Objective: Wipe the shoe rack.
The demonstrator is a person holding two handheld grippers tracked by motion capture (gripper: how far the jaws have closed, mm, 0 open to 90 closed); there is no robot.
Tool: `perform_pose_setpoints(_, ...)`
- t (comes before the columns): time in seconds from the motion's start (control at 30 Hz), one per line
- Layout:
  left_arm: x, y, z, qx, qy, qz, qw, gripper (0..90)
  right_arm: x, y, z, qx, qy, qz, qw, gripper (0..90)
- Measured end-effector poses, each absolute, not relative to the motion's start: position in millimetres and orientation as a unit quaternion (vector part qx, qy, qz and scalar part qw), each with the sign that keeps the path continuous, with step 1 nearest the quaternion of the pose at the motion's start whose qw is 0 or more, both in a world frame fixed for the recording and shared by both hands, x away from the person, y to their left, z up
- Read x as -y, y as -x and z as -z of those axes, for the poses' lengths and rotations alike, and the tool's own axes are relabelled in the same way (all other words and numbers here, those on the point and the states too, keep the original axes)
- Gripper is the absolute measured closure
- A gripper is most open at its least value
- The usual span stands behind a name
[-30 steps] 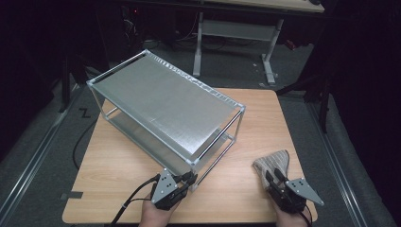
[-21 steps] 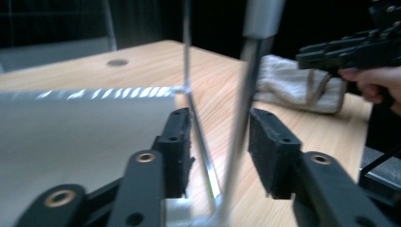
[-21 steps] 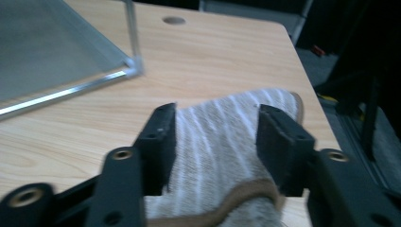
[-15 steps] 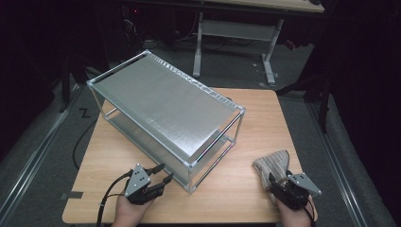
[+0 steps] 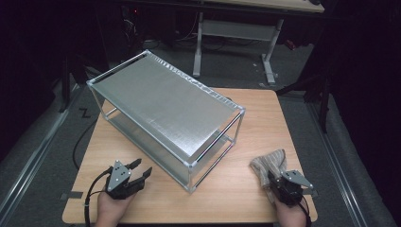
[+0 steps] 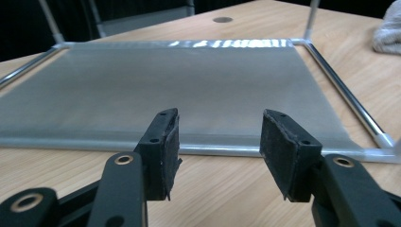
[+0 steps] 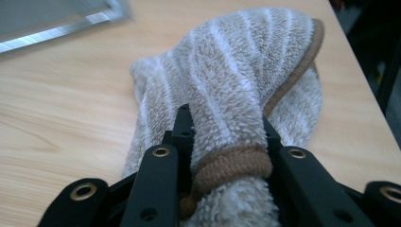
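Beige sock (image 7: 236, 85) with white stripes, silver rack (image 5: 161, 104), black grippers

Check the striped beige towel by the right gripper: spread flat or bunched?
Bunched. The striped beige terry towel sits humped on the wooden table, a fold with its brown hem pinched between the right gripper's black fingers.
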State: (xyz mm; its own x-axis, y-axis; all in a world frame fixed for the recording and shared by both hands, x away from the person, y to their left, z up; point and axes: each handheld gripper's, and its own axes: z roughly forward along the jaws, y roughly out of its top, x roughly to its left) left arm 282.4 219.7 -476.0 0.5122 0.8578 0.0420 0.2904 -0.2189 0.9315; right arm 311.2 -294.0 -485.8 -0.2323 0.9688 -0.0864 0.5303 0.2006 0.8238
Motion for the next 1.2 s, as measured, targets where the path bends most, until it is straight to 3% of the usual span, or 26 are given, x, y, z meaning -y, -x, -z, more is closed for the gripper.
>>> perform_pose_setpoints(0.13,-230,-280,478,-0.412,-0.714,-0.293,0.485,47.3,272,-306,473,-0.709,-0.498,-0.379,0.327,70.6)
perform_pose_setpoints(0.7,-260,-255,479,-0.450,-0.688,-0.319,0.472,45.8,159,-305,475,-0.788,-0.364,-0.444,0.222,69.8)
perform_pose_setpoints(0.97,-264,-250,479,-0.455,-0.679,-0.318,0.480,44.1,144,-312,488,-0.813,-0.361,-0.411,0.200,69.8)
perform_pose_setpoints(1.2,-264,-244,479,-0.453,-0.682,-0.320,0.477,43.4,159,-335,489,-0.804,-0.393,-0.386,0.225,69.5)
